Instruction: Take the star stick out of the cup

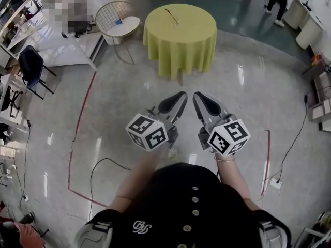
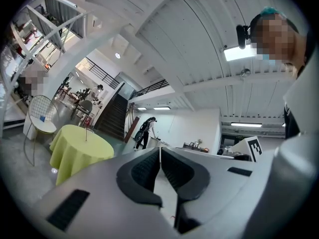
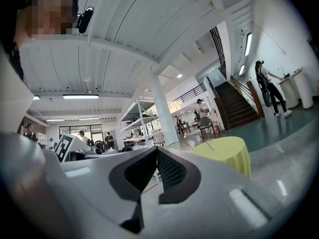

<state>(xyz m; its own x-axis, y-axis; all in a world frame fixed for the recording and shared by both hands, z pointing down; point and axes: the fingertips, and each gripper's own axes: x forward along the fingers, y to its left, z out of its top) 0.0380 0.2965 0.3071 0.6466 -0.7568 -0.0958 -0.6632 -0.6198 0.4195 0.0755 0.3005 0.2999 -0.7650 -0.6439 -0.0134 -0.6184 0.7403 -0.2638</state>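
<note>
Head view: a person is standing on a pale polished floor (image 1: 248,102), holding both tools out in front at waist height. The left claw (image 1: 179,96) and the right claw (image 1: 199,96) are sitting side by side, tips pointing forward, each pressed together and holding nothing. Well ahead of both claws, a round bench (image 1: 178,40) is standing under a yellow-green cloth. A thin stick (image 1: 171,15) is showing on its top, far beyond reach of either claw. No cup is large enough to make out.

Left gripper view: the left claw (image 2: 160,151) is shut, its dark pads meeting with nothing between them. The bench (image 2: 75,151) is lying far off to the left of the claw, with the stick (image 2: 85,133) rising roughly upright from it.

Right gripper view: the right claw (image 3: 156,154) is likewise closed and empty. The bench (image 3: 227,151) is sitting far off to the right of the claw, the stick (image 3: 211,143) leaning slightly above it.

Judgement: the stick is looking thin, light and probably stiff. Its narrow shaft is likely to twist or slip in the pads. Gripping the shaft just above the cup rim and lifting along its length seems best. The cup may tip or rise with it.
</note>
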